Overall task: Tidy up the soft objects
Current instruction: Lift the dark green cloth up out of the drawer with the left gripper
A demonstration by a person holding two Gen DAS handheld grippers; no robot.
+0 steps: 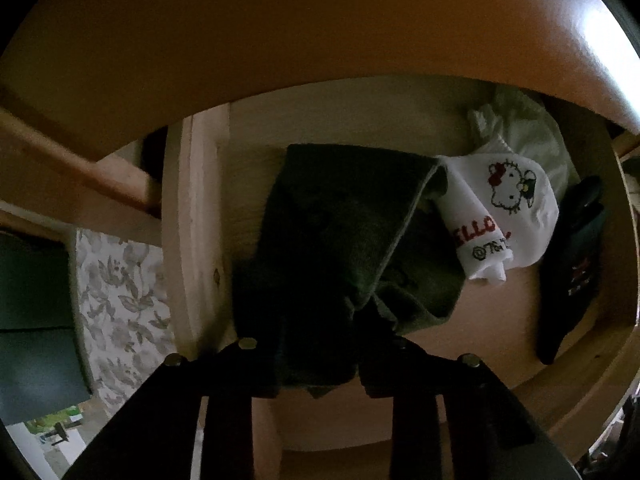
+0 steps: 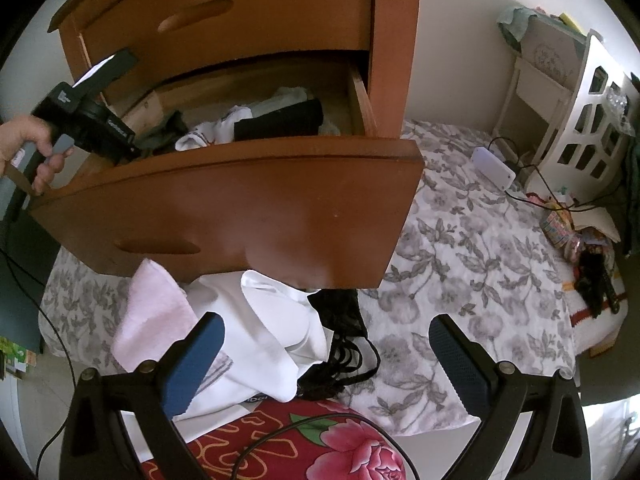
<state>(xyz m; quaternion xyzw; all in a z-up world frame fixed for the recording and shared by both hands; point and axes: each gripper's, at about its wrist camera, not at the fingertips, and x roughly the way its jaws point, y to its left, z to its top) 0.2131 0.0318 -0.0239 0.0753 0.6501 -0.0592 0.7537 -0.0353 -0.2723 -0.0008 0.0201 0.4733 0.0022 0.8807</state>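
Note:
My left gripper (image 1: 318,360) points down into an open wooden drawer (image 1: 500,308) and is shut on a dark green cloth (image 1: 340,232), which bunches between its fingers and spreads over the drawer floor. Beside the cloth lie a white Hello Kitty sock (image 1: 508,208), a black sock (image 1: 572,264) and a pale green cloth (image 1: 520,128). My right gripper (image 2: 326,322) is open over a pile on the bed: a pink towel (image 2: 156,312), a white garment (image 2: 276,332) and a black lace piece (image 2: 344,344). Nothing touches its pads.
The drawer front (image 2: 240,208) juts out over the pile. A hand (image 2: 24,140) holds the left gripper at the drawer's left end. A floral bedspread (image 2: 460,264) lies to the right, a red flowered cushion (image 2: 320,448) with a black cable is nearest, and white shelves (image 2: 592,120) stand at far right.

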